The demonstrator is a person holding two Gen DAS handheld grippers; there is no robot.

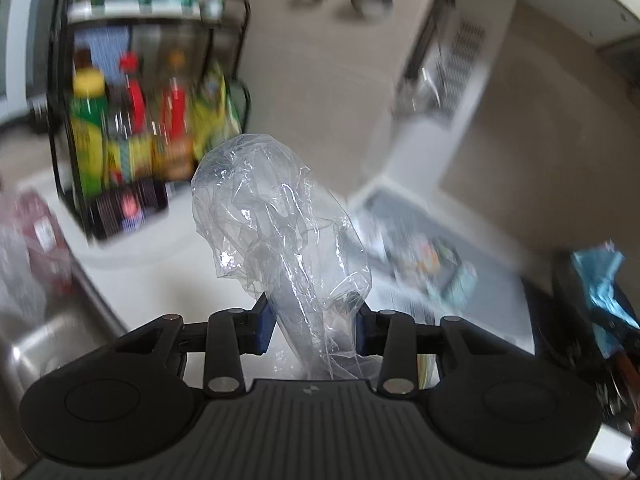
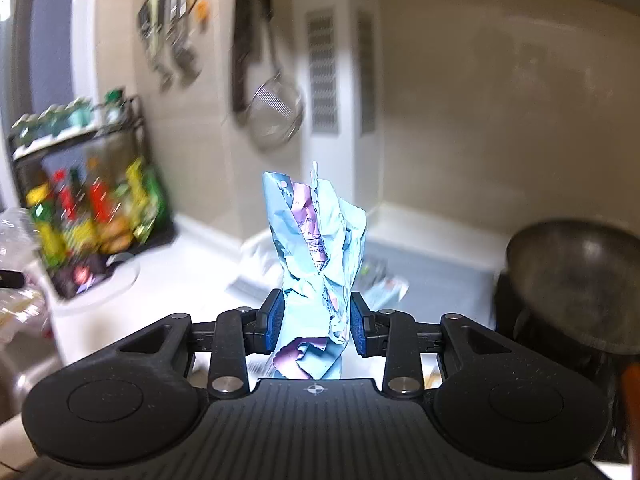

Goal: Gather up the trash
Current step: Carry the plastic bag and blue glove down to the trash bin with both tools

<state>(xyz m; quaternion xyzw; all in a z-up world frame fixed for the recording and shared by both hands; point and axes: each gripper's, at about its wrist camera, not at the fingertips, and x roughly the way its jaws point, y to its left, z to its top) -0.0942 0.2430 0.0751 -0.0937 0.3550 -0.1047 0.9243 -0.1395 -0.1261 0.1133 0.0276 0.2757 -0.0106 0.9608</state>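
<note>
The left gripper [image 1: 315,330], a black two-finger tool with blue pads, is clamped on a crumpled clear plastic bag [image 1: 276,220]; both pads press against the lower part of the bag, which stands up and forward from between them, lifted clear of the white countertop [image 1: 168,264]. The right gripper [image 2: 315,328], of the same build, is clamped on a crumpled light-blue paper wrapper with purple print [image 2: 320,240]; its pads pinch the lower half of the wrapper and the rest rises upright above them. Small dark print is visible on the purple panel of the wrapper, but it is too small and creased to read. In the left wrist view the same blue wrapper shows at the right edge of the frame. Behind both grippers stands a black wire rack [image 1: 152,120] against the beige wall, holding a row of bottles: one yellow-capped green bottle [image 1: 87,128], red-capped bottles and yellow-green packets; their labels are blurred and no brand can be read. A stainless steel sink [image 1: 52,344] lies at the lower left of the left wrist view. On the countertop beyond the grippers lies a grey mat [image 2: 432,276] with scattered printed paper scraps [image 2: 386,290], text unreadable. A metal mesh strainer [image 2: 276,116] hangs on the wall, and a dark round pan [image 2: 572,280] sits at the right of the right wrist view.
</note>
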